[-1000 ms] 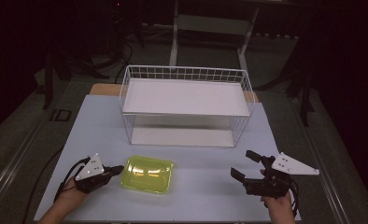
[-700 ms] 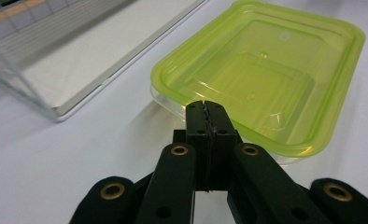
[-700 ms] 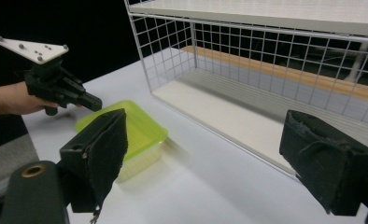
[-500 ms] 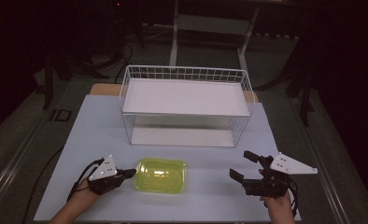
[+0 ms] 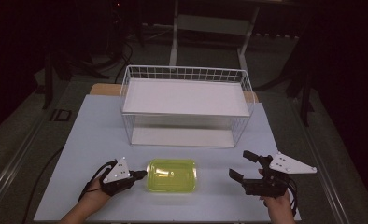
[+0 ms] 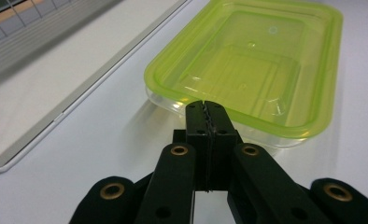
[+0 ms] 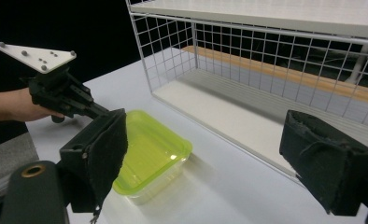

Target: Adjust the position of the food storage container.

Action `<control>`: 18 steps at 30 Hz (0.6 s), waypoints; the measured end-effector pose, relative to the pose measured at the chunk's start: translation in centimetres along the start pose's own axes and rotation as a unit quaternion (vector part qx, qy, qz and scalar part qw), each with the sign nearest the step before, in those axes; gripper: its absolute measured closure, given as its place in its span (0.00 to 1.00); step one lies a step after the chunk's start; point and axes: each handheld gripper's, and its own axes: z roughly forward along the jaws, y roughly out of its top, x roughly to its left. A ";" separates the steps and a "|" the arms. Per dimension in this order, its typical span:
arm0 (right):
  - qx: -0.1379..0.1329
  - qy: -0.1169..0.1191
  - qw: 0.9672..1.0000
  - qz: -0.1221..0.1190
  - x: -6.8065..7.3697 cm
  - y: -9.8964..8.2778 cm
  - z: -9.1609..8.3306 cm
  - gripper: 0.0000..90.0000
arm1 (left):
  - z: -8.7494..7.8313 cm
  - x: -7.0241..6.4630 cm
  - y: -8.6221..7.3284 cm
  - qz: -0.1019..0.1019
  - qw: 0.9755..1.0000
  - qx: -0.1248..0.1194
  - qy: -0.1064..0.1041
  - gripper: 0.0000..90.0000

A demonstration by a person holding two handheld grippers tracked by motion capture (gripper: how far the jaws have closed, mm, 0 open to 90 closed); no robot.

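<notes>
A shallow yellow-green plastic container (image 5: pixel 172 175) lies flat on the white table, near the front edge. My left gripper (image 5: pixel 141 174) is shut, with its closed tips against the container's left rim. In the left gripper view the two jaws meet with nothing between them (image 6: pixel 204 108), right at the rim of the container (image 6: pixel 252 70). My right gripper (image 5: pixel 242 164) stands open to the right of the container, apart from it. The right gripper view has its jaws wide apart (image 7: pixel 215 158), the container (image 7: pixel 149 151) lower left, and the left gripper (image 7: pixel 98 111) behind it.
A white wire rack (image 5: pixel 187 74) with a white board on top stands at the back of the table (image 5: pixel 98 130), its open front facing the container. Bare tabletop lies between rack and container. Dark floor and stands surround the table.
The left gripper has slid to the right with its shut tips against the container, and the container has shifted right toward the table's middle. The right gripper has stayed put.
</notes>
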 end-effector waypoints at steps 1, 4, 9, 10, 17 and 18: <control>0.001 -0.001 1.000 0.001 0.0 -0.1 0.0 0.17 | 0.1 0.0 0.0 -0.004 1.000 -0.001 -0.002 1.00; 0.007 -0.002 1.000 0.002 0.0 -0.4 0.1 0.17 | 0.3 0.1 0.2 -0.004 1.000 -0.003 -0.004 1.00; 0.014 -0.002 1.000 -0.002 -0.1 -0.6 0.2 0.17 | 0.9 -0.2 0.6 0.001 1.000 -0.007 -0.007 1.00; 0.016 -0.003 1.000 -0.006 -0.1 -0.6 0.3 0.17 | 1.1 -0.3 0.8 0.000 1.000 -0.007 -0.008 1.00; 0.023 -0.003 1.000 -0.008 -0.3 -0.9 0.7 0.17 | 2.2 -0.8 1.4 0.004 1.000 -0.010 -0.020 1.00; 0.025 -0.004 1.000 -0.008 -0.2 -0.9 0.7 0.17 | 2.4 -0.8 1.5 0.003 1.000 -0.011 -0.021 1.00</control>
